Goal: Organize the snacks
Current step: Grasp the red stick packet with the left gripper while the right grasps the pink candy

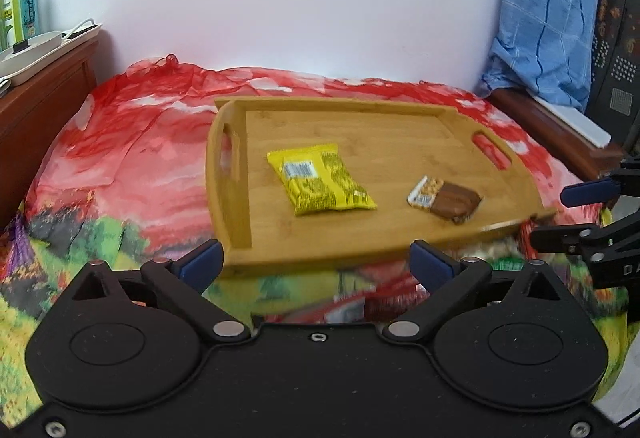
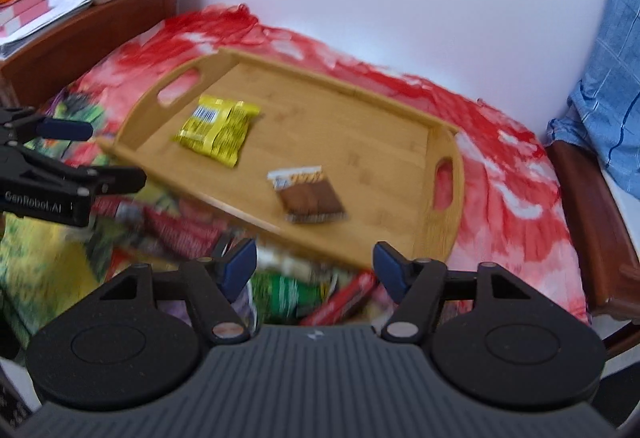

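A wooden tray (image 1: 400,125) (image 2: 360,141) with handle slots lies on a red patterned cloth. On it lie a yellow snack packet (image 1: 320,179) (image 2: 218,127) and a brown snack packet (image 1: 446,199) (image 2: 308,193). My left gripper (image 1: 316,266) is open and empty, just in front of the tray's near edge. My right gripper (image 2: 314,270) is open and empty, above a pile of loose snack packets (image 2: 280,290) in front of the tray. Each gripper shows at the edge of the other's view, the right one (image 1: 560,213) and the left one (image 2: 116,153).
The red cloth (image 1: 132,157) covers a bed or table against a white wall. A wooden headboard with bottles (image 1: 18,1) stands at the left. A blue checked cloth (image 1: 548,5) hangs at the right over a wooden rail (image 2: 592,222).
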A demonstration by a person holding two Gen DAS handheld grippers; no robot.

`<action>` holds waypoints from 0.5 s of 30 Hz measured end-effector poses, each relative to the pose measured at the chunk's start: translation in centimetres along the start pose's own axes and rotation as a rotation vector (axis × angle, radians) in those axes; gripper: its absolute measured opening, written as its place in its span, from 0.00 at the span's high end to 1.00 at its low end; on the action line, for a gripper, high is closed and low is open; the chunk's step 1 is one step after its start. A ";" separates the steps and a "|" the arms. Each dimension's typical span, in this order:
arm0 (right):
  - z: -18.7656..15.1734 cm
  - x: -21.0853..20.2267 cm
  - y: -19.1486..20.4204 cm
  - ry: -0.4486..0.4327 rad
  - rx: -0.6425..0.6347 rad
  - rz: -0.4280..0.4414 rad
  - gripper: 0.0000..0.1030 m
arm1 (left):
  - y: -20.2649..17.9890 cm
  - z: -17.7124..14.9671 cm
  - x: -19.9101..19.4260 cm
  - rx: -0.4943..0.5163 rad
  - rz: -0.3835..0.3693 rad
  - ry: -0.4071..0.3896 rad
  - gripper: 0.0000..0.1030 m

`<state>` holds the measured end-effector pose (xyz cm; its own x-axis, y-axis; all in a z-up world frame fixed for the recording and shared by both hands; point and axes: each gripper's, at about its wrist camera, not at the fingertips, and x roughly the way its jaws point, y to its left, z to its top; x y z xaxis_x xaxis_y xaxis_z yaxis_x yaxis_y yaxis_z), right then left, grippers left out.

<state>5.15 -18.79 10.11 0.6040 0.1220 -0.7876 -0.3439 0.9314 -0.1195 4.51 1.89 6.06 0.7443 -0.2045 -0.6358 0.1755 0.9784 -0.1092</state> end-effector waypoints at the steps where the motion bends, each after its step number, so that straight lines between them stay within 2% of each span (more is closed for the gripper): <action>1: -0.3 -0.1 0.0 0.009 0.005 0.010 0.33 | 0.0 -0.3 -0.2 -0.001 -0.001 -0.001 0.05; 2: -0.7 -0.2 -0.2 0.017 0.016 0.018 0.36 | 0.1 -0.6 -0.5 -0.002 -0.002 -0.003 0.10; 4: -1.5 -0.2 -0.7 0.039 0.061 0.023 0.49 | 0.1 -1.0 -0.8 -0.004 0.003 -0.004 0.28; 5: -1.8 -0.1 -1.1 0.048 0.095 0.022 0.53 | 0.1 -1.2 -0.9 -0.004 0.013 0.000 0.41; 6: -2.2 0.0 -1.5 0.051 0.130 0.019 0.62 | 0.3 -1.3 -0.8 -0.004 0.019 0.009 0.49; 7: -2.5 0.2 -2.0 0.052 0.168 0.010 0.70 | 0.5 -1.4 -0.7 -0.007 0.019 0.017 0.52; 11: -3.0 1.1 -4.0 0.044 0.294 -0.022 0.73 | 0.8 -1.8 -0.4 -0.001 0.010 0.035 0.55; 15: -3.5 1.6 -5.1 0.058 0.339 -0.021 0.73 | 0.0 -2.3 -0.1 0.062 0.022 0.034 0.56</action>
<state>5.31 -24.53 7.36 0.5630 0.0910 -0.8214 -0.0676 0.9957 0.0640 2.96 2.02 4.33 0.7264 -0.1807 -0.6631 0.1999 0.9787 -0.0478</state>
